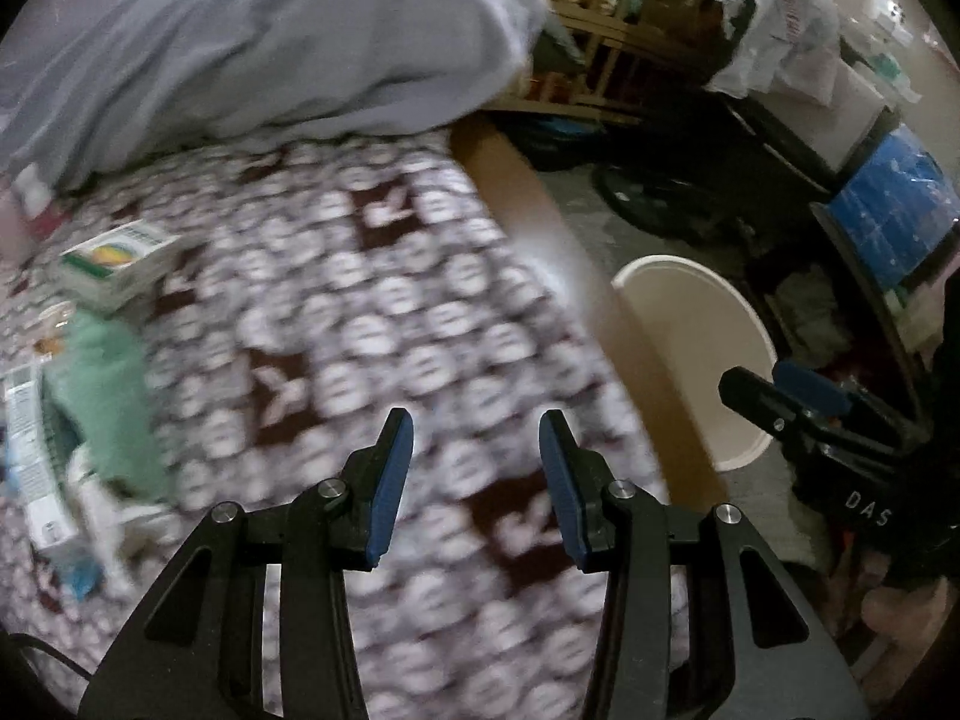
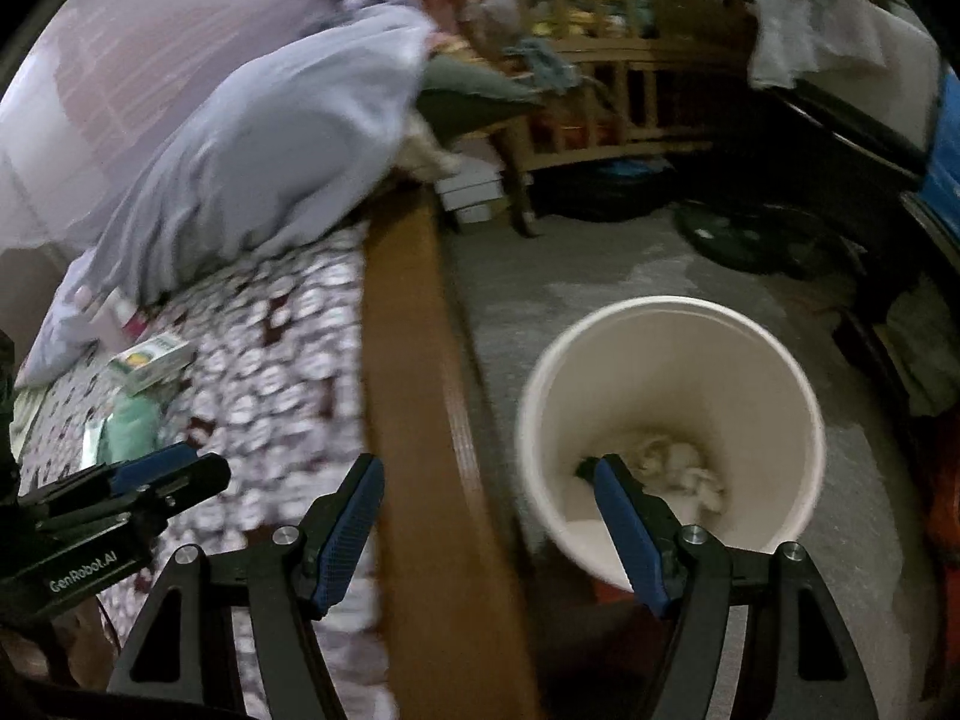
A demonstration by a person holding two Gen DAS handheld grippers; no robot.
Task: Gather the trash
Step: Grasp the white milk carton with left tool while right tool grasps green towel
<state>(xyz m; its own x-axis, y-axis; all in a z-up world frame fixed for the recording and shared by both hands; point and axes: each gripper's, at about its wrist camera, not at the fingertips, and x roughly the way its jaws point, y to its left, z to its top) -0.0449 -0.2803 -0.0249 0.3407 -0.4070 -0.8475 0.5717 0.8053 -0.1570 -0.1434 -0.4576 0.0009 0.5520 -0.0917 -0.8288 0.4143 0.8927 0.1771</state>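
My left gripper [image 1: 475, 426] is open and empty above the patterned bedspread [image 1: 372, 312]. Trash lies at the bed's left: a small green-and-white carton [image 1: 117, 261], a green wrapper [image 1: 105, 384] and a white box [image 1: 33, 456]. My right gripper [image 2: 487, 471] is open and empty, straddling the bed's wooden side rail [image 2: 414, 396], near the white bucket [image 2: 672, 324] on the floor. Crumpled white trash [image 2: 678, 468] lies in the bucket's bottom. The carton [image 2: 153, 360] and green wrapper [image 2: 129, 426] also show in the right wrist view.
A grey pillow [image 1: 258, 42] lies at the head of the bed. A wooden shelf unit [image 2: 606, 90] full of items, a black wheel [image 1: 666, 204], a blue box [image 1: 894, 210] and covered clutter stand around the grey floor [image 2: 600, 264].
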